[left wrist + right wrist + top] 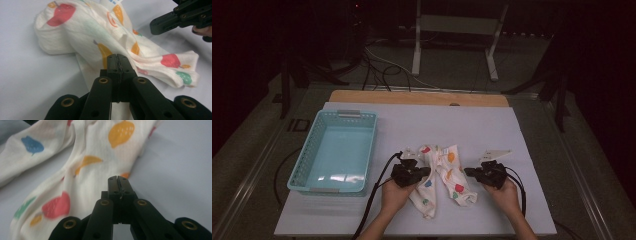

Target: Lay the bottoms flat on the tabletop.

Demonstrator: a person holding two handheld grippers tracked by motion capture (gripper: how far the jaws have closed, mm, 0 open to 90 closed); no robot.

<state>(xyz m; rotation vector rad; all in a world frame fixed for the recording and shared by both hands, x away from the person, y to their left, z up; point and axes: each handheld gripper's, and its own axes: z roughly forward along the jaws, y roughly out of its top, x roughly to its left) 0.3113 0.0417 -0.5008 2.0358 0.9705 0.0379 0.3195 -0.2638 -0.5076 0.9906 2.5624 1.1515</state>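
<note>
A small white garment (443,175) printed with coloured fruit lies crumpled on the white table cover, near the front. My left gripper (426,171) rests at its left side. In the left gripper view its jaws (117,55) are shut tip to tip just above the garment (87,30), with no fabric visible between them. My right gripper (467,171) sits at the garment's right edge. In the right gripper view the right gripper (117,177) is also shut, over the garment's border (95,142), and nothing shows between its jaws. The right gripper (153,26) also appears far off in the left gripper view.
A light blue plastic basket (312,150) stands at the left of the table cover (472,125). A wooden table edge (417,97) runs along the back. Beyond it are cables and a metal stand (457,30) on a dark floor.
</note>
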